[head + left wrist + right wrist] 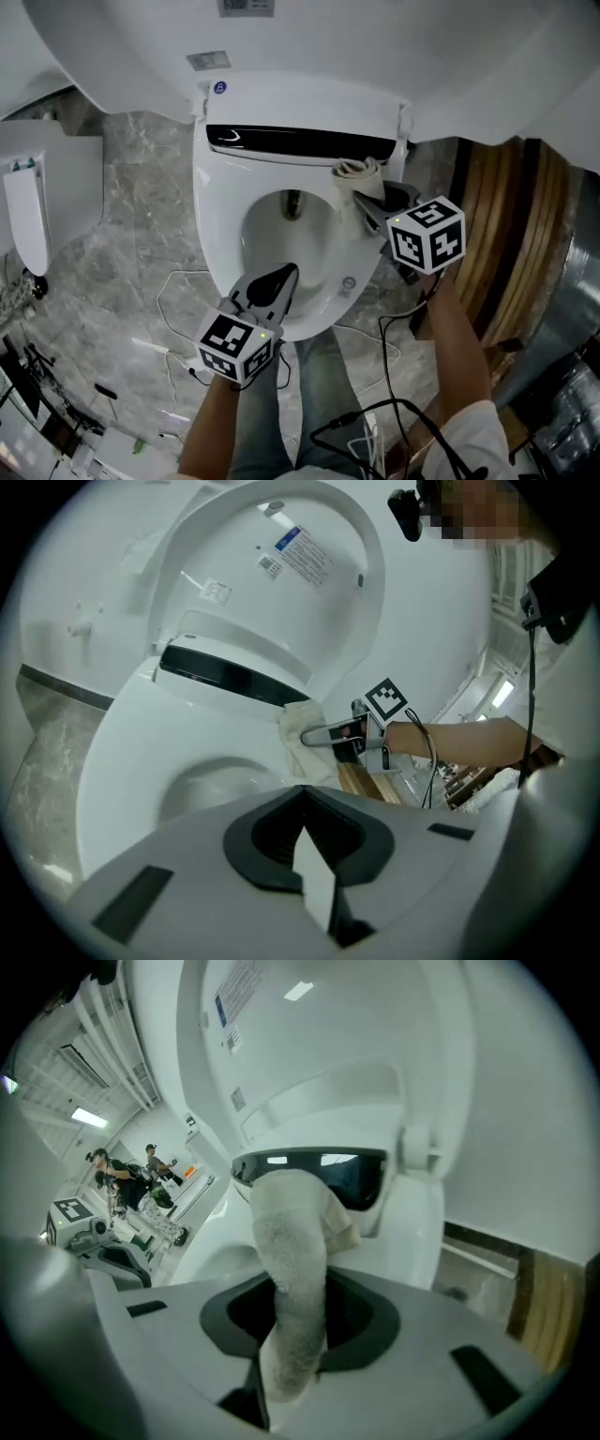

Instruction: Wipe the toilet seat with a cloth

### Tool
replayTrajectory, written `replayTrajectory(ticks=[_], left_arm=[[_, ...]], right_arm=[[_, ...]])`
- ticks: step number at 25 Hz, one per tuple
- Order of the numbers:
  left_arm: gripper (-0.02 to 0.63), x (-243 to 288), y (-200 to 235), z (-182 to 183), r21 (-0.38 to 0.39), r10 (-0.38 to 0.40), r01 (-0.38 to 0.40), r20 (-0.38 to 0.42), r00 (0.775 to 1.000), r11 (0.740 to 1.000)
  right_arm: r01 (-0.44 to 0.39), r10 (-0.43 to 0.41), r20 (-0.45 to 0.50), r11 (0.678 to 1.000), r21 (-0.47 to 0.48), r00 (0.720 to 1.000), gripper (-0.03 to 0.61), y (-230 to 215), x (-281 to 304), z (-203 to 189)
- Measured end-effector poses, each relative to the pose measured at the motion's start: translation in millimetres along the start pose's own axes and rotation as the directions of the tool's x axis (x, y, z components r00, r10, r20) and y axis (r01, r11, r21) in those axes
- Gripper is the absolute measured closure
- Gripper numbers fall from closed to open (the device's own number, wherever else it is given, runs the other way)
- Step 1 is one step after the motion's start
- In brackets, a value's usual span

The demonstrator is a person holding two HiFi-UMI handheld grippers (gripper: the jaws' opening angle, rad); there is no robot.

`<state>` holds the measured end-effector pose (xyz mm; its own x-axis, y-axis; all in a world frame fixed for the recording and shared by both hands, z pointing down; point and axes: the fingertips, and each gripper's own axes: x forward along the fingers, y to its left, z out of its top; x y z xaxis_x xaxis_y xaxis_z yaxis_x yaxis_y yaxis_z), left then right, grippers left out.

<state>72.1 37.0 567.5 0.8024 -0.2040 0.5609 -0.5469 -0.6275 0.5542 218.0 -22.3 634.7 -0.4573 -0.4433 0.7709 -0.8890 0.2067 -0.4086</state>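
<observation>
Left gripper [284, 274]: nearest the head camera, its jaws were clenched together with nothing between them, and its tips hung over the front of the toilet seat [217, 223].
Right gripper [360, 199]: its jaws were clamped on the cloth [357, 170], a pale strip of which ran out between them.
Cloth: bunched just beyond the right gripper's tips at the seat's rear right corner. It appeared to rest on the seat, though the contact was not clear.
Bowl [281, 230]: open just ahead of the left gripper's tips, to the left of the right gripper.
Black strip [300, 142]: across the back of the seat, just beyond the cloth and well ahead of the left gripper.
Lid [281, 37]: raised, beyond both grippers.
Forearm [459, 347]: bare, trailing behind the right gripper.
</observation>
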Motion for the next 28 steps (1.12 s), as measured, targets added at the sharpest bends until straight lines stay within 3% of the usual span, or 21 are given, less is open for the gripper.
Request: replayTrajectory(ticks=[7, 12, 20, 22, 25, 28], left_arm=[[0.603, 24, -37, -5, 0.062, -0.063, 0.066, -0.048, 0.997, 0.996], [0.603, 27, -44, -8, 0.078, -0.072, 0.076, -0.059, 0.996, 0.994], [0.603, 7, -31, -10, 0.077, -0.038, 0.040, -0.030, 0.999, 0.996], [0.603, -2, -31, -5, 0.082, -0.028, 0.029, -0.015, 0.999, 0.996], [0.603, -30, -46, 13, 0.090, -0.035, 0.034, 0.013, 0.999, 0.995], [0.603, -64, -67, 53, 0.134, -0.057, 0.048, 0.068, 0.996, 0.990]], right_arm=[[0.085, -0.096, 0.082, 0.988, 0.133, 0.992, 0.476, -43, -48, -23], [0.124, -0.131, 0.083, 0.988, 0.093, 0.988, 0.476, -42, -45, -21], [0.157, -0.167, 0.086, 0.981, 0.116, 0.982, 0.476, -44, -46, -22], [0.149, -0.165, 0.119, 0.980, 0.132, 0.979, 0.476, -36, -51, -16], [0.074, -0.118, 0.227, 0.978, 0.195, 0.967, 0.477, 6, -78, 0], [0.099, -0.186, 0.332, 0.960, 0.264, 0.925, 0.476, 52, -119, 19]])
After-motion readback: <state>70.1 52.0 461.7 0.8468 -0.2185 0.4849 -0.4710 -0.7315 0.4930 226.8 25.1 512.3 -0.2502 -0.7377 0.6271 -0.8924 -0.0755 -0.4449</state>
